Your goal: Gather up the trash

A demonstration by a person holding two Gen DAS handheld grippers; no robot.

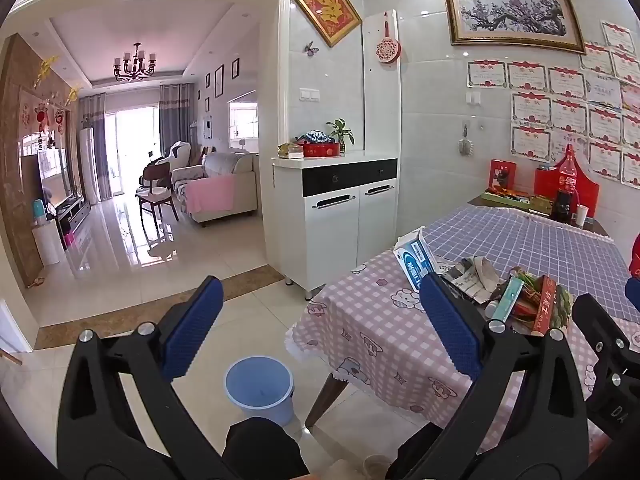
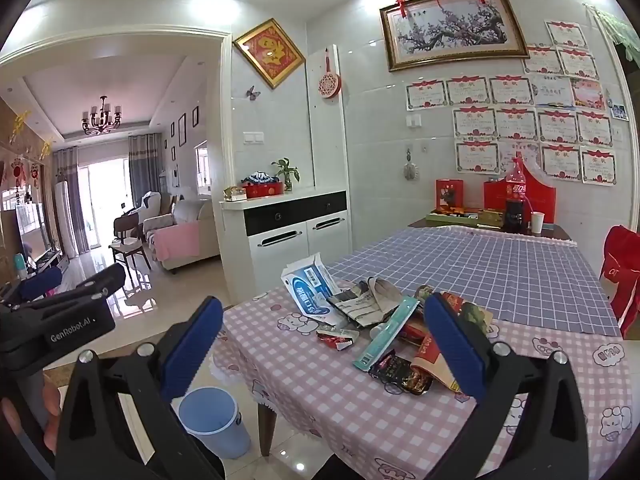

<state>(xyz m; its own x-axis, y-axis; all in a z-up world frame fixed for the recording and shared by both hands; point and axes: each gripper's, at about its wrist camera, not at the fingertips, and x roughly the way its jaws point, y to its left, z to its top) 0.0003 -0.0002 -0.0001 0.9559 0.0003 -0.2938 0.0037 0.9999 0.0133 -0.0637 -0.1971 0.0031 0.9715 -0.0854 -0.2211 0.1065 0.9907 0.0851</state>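
A pile of trash lies on the pink checked tablecloth (image 2: 320,392): a blue-and-white carton (image 2: 310,292), crumpled newspaper (image 2: 368,300), a teal box (image 2: 386,336), a red-and-white wrapper (image 2: 338,338), a dark wrapper (image 2: 400,372) and red packaging (image 2: 430,354). A blue bucket (image 2: 212,420) stands on the floor by the table's near corner. My right gripper (image 2: 324,344) is open and empty, hovering short of the pile. My left gripper (image 1: 324,324) is open and empty too, left of the carton (image 1: 414,260) and above the bucket (image 1: 259,388).
A white cabinet (image 2: 296,232) stands against the wall behind the table. A cola bottle (image 2: 516,196), a paper cup (image 2: 537,222) and red boxes sit at the table's far end. A red bag (image 2: 622,276) hangs at the right. Tiled floor leads left into a living room.
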